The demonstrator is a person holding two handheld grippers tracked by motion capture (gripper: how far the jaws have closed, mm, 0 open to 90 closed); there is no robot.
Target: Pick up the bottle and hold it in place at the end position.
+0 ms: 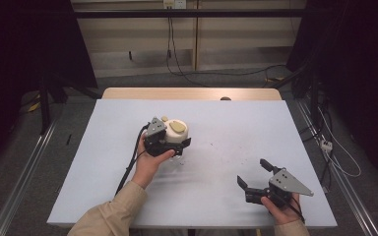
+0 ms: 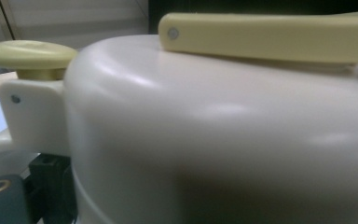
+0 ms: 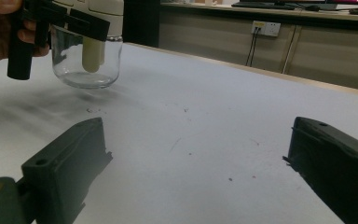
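Left gripper (image 1: 170, 142) clamped around the cream lid (image 1: 177, 130) of a glass jar (image 3: 86, 63), near the middle of the table (image 1: 103, 162), slightly left of centre. Jar upright with its clear base on the pale surface, seen from the right gripper view; a cream plunger (image 3: 92, 53) hanging inside the glass. Yellow lever (image 2: 270, 37) lying flat across the lid's top, yellow knob (image 2: 30, 55) standing at the lid's edge. Right gripper (image 1: 258, 179) low near the front right corner, jaws spread wide with nothing between them, well apart from the jar. Broad bare surface between the two grippers, and more behind the jar up to the wooden far edge (image 1: 192, 93). Left edge well clear of the jar; front and right edges close to the right gripper. A few dark specks (image 1: 226, 150) on the surface between jar and right gripper.
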